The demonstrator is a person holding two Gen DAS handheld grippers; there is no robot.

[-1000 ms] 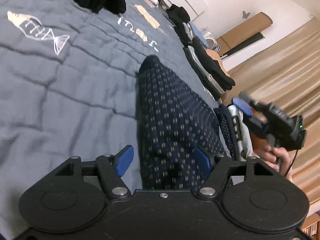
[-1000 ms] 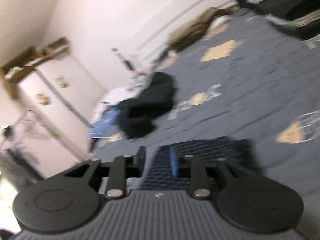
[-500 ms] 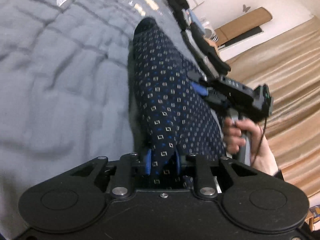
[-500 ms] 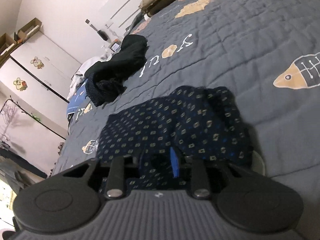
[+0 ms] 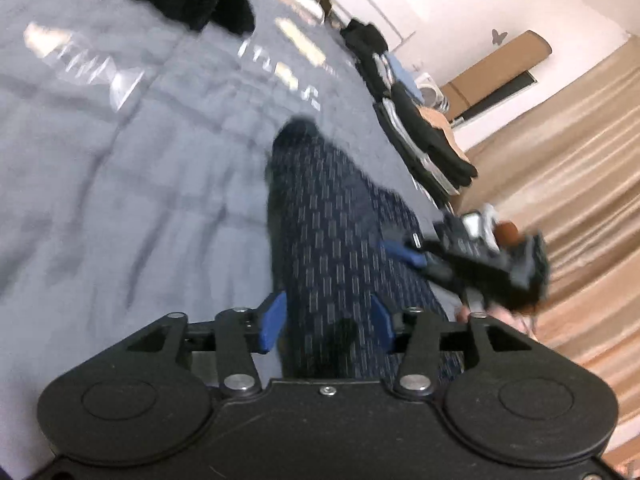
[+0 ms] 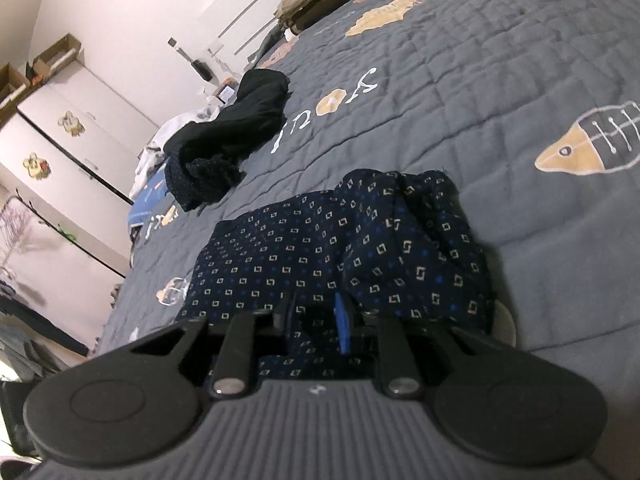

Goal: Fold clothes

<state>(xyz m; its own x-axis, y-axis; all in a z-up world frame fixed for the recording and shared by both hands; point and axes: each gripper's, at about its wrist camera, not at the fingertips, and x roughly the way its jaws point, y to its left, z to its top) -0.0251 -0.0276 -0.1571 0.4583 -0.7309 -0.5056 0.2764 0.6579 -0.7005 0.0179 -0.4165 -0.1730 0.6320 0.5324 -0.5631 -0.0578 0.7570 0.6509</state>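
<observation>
A dark patterned garment (image 6: 340, 248) lies partly folded on the grey quilt (image 6: 500, 80), one end bunched up. The left gripper (image 5: 326, 318) has its blue pads spread wide on either side of the cloth, gripping nothing. The right gripper (image 6: 316, 314) sits low over the near edge with a narrow gap between its pads (whether cloth is pinched, I cannot tell). A black heap of clothes (image 6: 236, 128) lies well apart.

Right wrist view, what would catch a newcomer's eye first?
The navy garment with small square print lies rumpled on the grey quilted bedspread, right ahead of the right hand-held gripper. Beside it to the right sits a tan fish-skeleton motif; a black clothes heap lies farther back.
</observation>
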